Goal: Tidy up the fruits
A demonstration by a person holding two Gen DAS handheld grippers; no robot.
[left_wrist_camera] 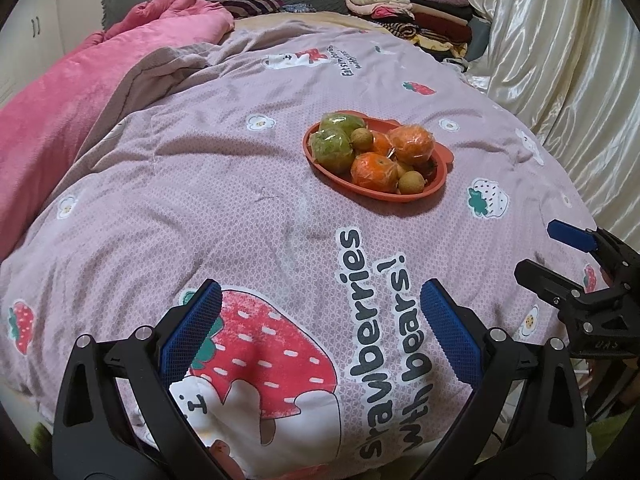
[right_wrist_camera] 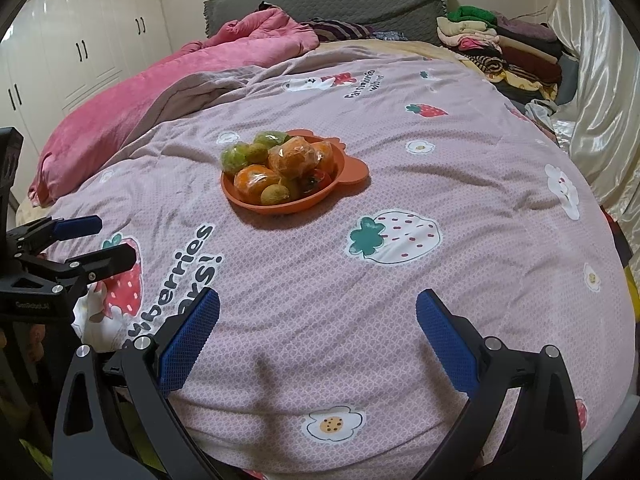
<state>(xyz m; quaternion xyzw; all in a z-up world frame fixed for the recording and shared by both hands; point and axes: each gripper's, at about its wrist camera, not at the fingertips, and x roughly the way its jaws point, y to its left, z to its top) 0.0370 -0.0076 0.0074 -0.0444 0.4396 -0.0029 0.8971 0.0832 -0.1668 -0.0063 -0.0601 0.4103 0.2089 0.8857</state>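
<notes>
An orange oval plate [left_wrist_camera: 434,190] sits on the pink strawberry-print quilt, also in the right wrist view [right_wrist_camera: 352,170]. It holds wrapped oranges [left_wrist_camera: 412,145] [right_wrist_camera: 298,158], wrapped green fruits [left_wrist_camera: 332,150] [right_wrist_camera: 236,156] and small brown-green fruits [left_wrist_camera: 412,182] [right_wrist_camera: 274,194]. My left gripper [left_wrist_camera: 320,296] is open and empty near the quilt's front edge, well short of the plate; it also shows in the right wrist view [right_wrist_camera: 108,240]. My right gripper [right_wrist_camera: 318,304] is open and empty, also short of the plate; it also shows in the left wrist view [left_wrist_camera: 540,252].
A pink blanket [left_wrist_camera: 80,92] lies bunched at the left and back. Folded clothes [left_wrist_camera: 420,12] are stacked at the back right. A shiny cream curtain [left_wrist_camera: 560,60] runs along the right side. White wardrobes [right_wrist_camera: 80,40] stand at the left.
</notes>
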